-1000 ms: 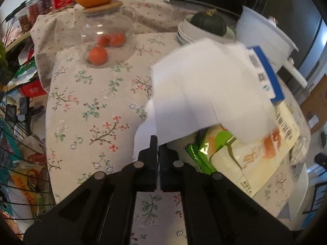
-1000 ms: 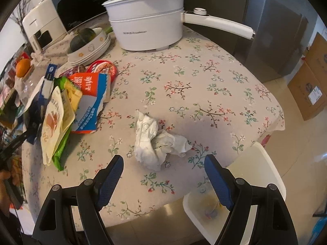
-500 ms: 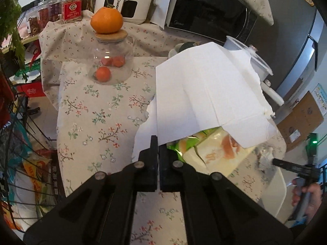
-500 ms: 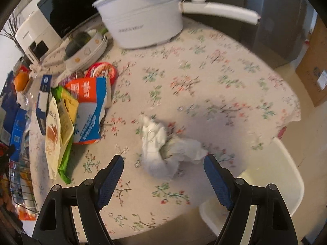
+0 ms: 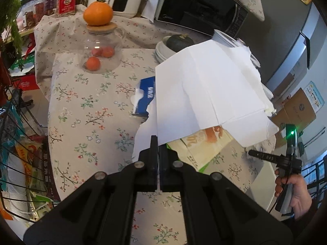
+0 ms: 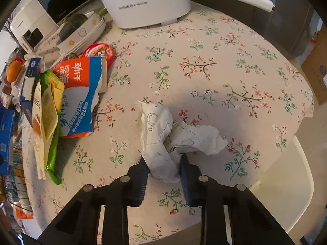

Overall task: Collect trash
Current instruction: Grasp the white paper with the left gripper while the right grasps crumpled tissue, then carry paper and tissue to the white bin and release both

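My left gripper (image 5: 158, 143) is shut on the corner of a large white torn paper sheet (image 5: 208, 94) and holds it above the floral tablecloth (image 5: 85, 110). Under the sheet lie a yellow snack bag (image 5: 204, 149) and a blue box (image 5: 146, 94). My right gripper (image 6: 163, 169) has closed on the near end of a crumpled white paper wad (image 6: 163, 134) lying on the table. An orange-and-blue torn carton (image 6: 81, 96), the yellow bag (image 6: 44, 118) and a green wrapper (image 6: 51, 159) lie to the wad's left.
A white electric pot (image 6: 147, 2) with a long handle stands at the back. A bowl with a green squash (image 6: 81, 30) sits beside it. A glass jar with oranges (image 5: 100, 49) stands far left. A white chair (image 6: 286, 183) is at the table's right edge. A wire basket (image 5: 18, 159) stands left.
My left gripper lifted the white sheet higher, uncovering the blue box. My right gripper moved down to the paper wad and its fingers closed from wide open onto it.
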A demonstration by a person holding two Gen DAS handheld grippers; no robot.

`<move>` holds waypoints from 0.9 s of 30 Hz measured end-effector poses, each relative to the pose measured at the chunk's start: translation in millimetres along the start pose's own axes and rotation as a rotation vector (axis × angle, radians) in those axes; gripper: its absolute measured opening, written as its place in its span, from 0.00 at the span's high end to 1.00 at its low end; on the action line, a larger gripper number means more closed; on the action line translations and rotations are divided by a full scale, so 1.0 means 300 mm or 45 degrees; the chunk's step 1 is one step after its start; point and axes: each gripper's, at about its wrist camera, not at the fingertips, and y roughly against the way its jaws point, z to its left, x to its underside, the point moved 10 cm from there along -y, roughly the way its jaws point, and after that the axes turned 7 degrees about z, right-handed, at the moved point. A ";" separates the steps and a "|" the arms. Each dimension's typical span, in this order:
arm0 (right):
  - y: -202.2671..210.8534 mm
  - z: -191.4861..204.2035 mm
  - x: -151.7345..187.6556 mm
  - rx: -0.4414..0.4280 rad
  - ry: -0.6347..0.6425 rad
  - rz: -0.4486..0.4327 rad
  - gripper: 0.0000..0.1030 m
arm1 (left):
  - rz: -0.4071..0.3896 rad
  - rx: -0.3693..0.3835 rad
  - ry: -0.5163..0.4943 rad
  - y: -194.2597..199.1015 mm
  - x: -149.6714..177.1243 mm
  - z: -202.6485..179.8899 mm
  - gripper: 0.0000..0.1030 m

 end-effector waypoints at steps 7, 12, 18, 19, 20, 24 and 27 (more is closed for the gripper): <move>0.170 0.013 -0.010 -0.028 0.047 -0.152 0.77 | -0.016 0.037 -0.072 0.034 0.009 -0.088 0.99; 0.283 0.018 0.013 -0.074 0.062 -0.233 0.77 | -0.020 0.074 -0.134 0.051 0.026 -0.169 0.99; 0.416 -0.017 0.058 -0.096 0.063 -0.322 0.77 | 0.001 0.121 -0.228 0.047 0.056 -0.304 0.99; 0.432 -0.029 0.067 -0.101 0.059 -0.330 0.77 | 0.005 0.128 -0.254 0.045 0.065 -0.336 0.99; 0.445 -0.043 0.076 -0.103 0.054 -0.336 0.77 | 0.008 0.133 -0.273 0.043 0.072 -0.360 0.99; 0.502 -0.137 0.116 -0.085 0.026 -0.368 0.77 | 0.030 0.166 -0.357 0.031 0.105 -0.475 0.99; 0.534 -0.226 0.148 -0.069 -0.013 -0.385 0.77 | 0.044 0.178 -0.430 0.018 0.133 -0.566 0.99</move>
